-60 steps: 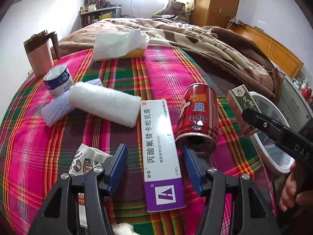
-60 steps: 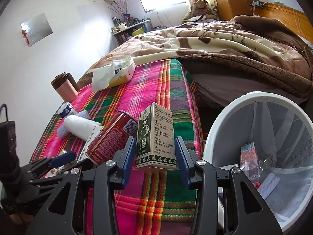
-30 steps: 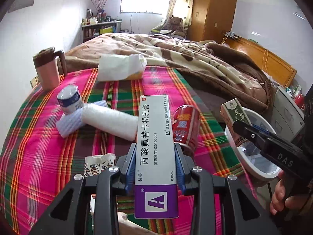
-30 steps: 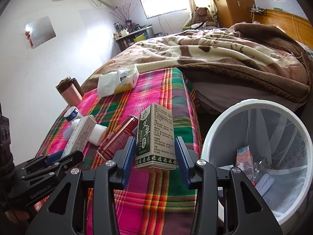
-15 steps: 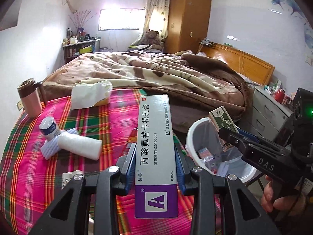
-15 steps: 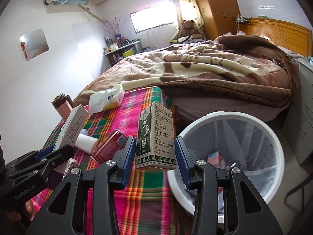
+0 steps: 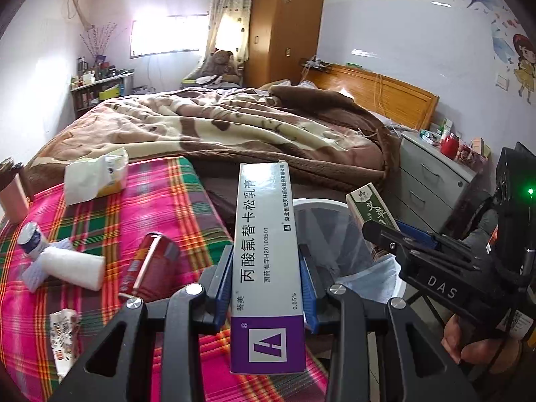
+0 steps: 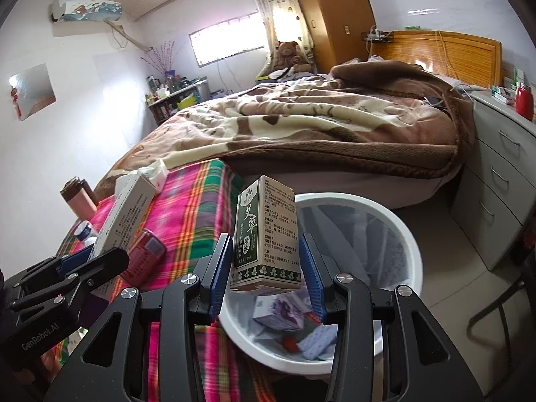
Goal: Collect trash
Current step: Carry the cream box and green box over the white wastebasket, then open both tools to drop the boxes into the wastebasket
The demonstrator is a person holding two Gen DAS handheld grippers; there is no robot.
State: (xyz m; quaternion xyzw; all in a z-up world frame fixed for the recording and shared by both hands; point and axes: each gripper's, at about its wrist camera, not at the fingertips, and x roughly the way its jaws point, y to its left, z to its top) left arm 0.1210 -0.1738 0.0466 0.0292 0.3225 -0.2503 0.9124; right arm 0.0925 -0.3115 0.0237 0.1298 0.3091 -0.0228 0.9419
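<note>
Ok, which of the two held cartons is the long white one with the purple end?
The carton in the left gripper. The right gripper holds a shorter green and white box, by the white bin.

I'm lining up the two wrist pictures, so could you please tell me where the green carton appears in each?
Left wrist: green carton at right of centre, clamped in the right gripper, beside the bin.
Right wrist: green carton at centre, between the blue pads, above the bin.
Shared landmark: white bin beside the plaid cloth.
</note>
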